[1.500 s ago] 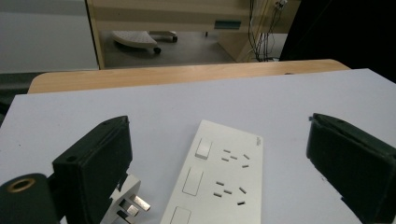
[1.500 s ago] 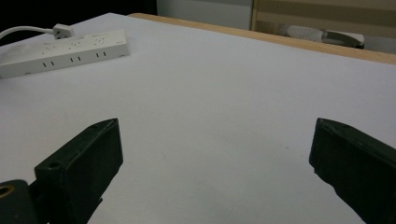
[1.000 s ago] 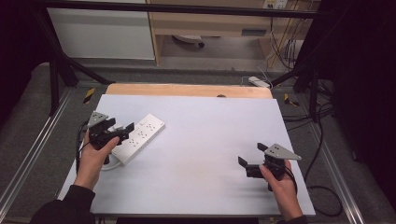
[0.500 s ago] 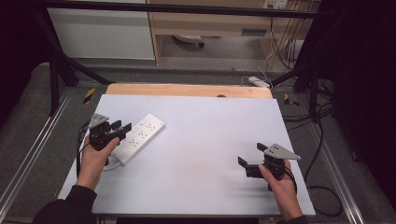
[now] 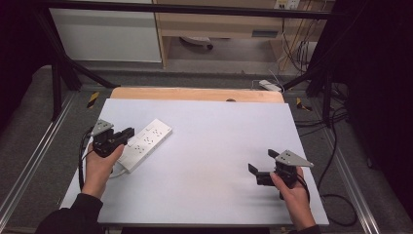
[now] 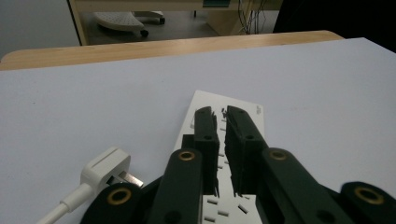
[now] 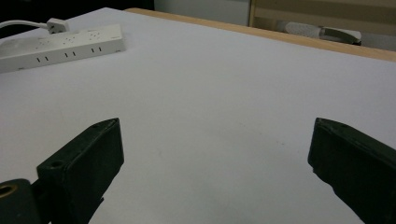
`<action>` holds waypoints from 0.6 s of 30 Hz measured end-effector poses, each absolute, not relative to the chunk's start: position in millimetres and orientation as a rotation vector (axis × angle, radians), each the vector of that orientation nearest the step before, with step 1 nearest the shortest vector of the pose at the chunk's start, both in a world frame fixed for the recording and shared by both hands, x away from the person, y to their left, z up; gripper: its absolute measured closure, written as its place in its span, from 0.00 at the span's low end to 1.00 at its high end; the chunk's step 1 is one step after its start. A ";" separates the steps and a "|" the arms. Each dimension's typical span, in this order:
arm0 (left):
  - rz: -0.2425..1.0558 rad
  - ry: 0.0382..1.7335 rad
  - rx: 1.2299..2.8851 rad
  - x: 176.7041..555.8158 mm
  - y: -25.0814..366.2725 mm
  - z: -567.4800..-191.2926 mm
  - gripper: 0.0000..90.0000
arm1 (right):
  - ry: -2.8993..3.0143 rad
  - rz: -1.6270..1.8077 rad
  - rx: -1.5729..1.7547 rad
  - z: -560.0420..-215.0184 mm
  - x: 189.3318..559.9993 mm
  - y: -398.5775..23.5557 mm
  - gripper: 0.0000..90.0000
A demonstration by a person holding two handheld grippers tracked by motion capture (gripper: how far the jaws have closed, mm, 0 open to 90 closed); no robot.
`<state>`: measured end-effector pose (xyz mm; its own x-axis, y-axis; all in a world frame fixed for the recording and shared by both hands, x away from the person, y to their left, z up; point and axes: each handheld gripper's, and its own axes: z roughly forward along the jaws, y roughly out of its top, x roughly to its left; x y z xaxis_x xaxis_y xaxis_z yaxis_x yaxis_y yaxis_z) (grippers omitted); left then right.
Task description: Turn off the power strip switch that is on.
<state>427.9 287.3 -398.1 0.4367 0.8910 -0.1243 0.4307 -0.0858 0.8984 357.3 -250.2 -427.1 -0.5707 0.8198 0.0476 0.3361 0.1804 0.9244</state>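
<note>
Left tool: I see my left tool (image 5: 127, 133) at the left of the high view, poised above the near half of the power strip. Its jaws have just been closing and now stand nearly together, a thin slit between them, with nothing caught there; clenched on air.
Right tool: my right tool (image 5: 262, 167) sits at the lower right of the high view, well apart from the strip, jaws spread wide and released.
Power strip: the white power strip (image 5: 145, 144) lies flat at the left of the bench (image 5: 219, 131), running diagonally from lower left to upper right. In the right tool's own view it shows at the upper left (image 7: 60, 46).
Plug: a white plug (image 6: 105, 170) on its cord lies just beside the strip, at the lower left of the left tool's view.
</note>
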 end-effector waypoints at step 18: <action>0.556 1.215 1.765 433.0 288.6 -410.6 1.00 | 1.990 1.376 1.093 -427.0 357.2 -251.1 0.04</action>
<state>433.0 288.6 -410.6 0.4169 0.9011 -0.1190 0.4991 -0.1175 0.8585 357.2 -251.1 -427.0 -0.5646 0.8237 0.0519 0.3394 0.1745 0.9243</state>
